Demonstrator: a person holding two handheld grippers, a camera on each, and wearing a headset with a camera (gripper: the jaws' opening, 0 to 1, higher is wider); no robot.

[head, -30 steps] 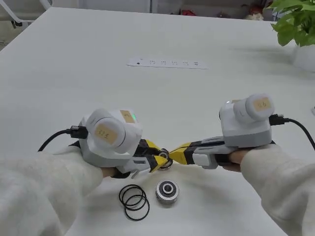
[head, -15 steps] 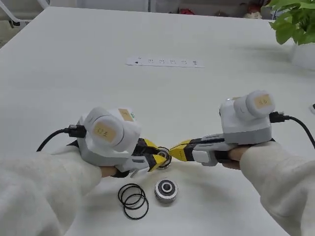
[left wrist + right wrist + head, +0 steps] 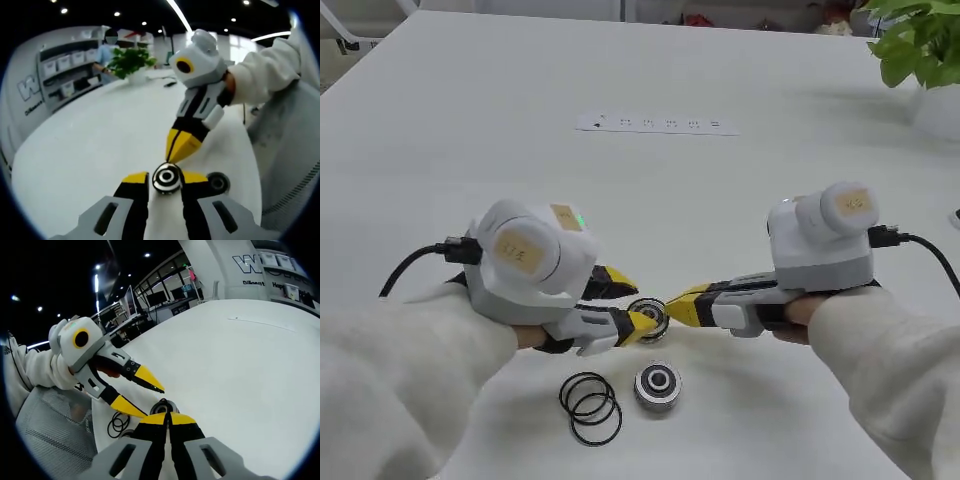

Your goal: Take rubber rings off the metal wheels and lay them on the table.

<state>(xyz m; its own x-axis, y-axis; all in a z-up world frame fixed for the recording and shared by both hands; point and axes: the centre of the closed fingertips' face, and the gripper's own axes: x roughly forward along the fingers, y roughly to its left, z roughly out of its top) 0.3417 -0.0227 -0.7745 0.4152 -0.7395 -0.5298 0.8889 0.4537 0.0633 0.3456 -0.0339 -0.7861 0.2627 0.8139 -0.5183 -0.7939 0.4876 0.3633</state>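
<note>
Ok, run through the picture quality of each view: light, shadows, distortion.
Head view: soft even light, faint shadows beneath the rubber rings and loose metal wheel, sharp. Left gripper view: fisheye bows the table; ceiling lamps glare; the clamped metal wheel is crisp. Right gripper view: dark ceiling, bright table, background shelving bent.

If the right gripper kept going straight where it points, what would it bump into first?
The metal wheel held by the left gripper. The right gripper, jaws shut, looks nearly against it, though depth is hard to judge.
</note>
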